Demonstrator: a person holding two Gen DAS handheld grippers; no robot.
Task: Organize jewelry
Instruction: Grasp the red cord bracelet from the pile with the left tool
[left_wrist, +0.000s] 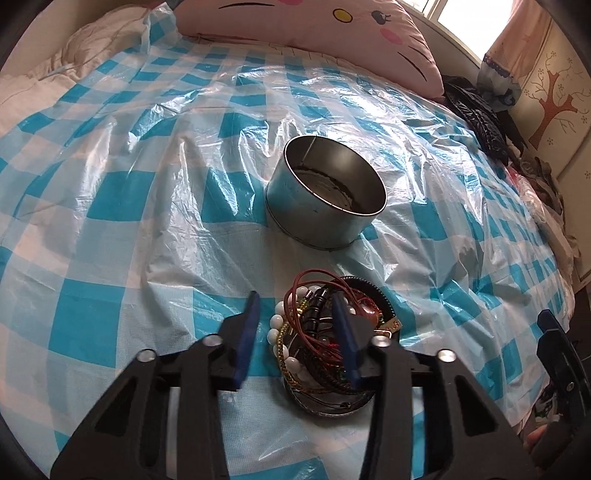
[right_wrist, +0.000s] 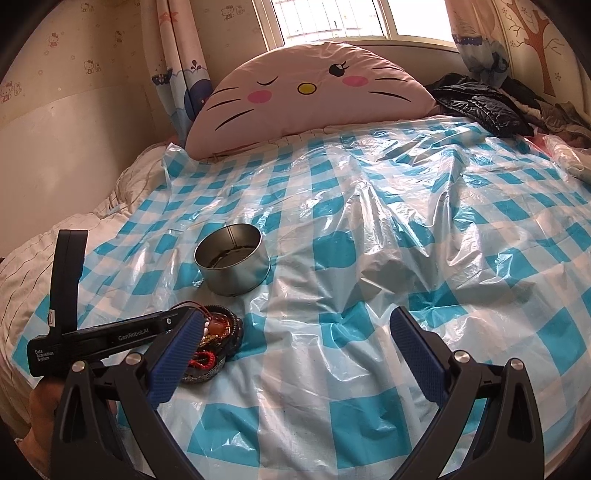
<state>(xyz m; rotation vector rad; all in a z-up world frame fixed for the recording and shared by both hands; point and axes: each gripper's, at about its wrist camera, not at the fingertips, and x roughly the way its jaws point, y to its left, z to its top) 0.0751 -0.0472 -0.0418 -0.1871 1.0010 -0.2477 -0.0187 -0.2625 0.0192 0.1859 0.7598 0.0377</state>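
A tangled pile of jewelry (left_wrist: 317, 332) (white bead bracelets, red cords, dark and gold braided bands) sits heaped on a shallow round lid on the bed. It also shows in the right wrist view (right_wrist: 216, 332). My left gripper (left_wrist: 297, 328) is open and hovers over the pile's left part, its right finger above the pile. An empty round metal tin (left_wrist: 325, 192) stands just beyond the pile; it shows in the right wrist view (right_wrist: 232, 262) too. My right gripper (right_wrist: 295, 354) is wide open and empty over the bedcover, right of the pile.
A blue-and-white checked plastic sheet (right_wrist: 369, 258) covers the bed. A pink cat-face pillow (right_wrist: 314, 92) leans at the headboard. A black jacket and clothes (right_wrist: 480, 103) lie at the far right. White bedding (left_wrist: 48, 74) bunches at the far left.
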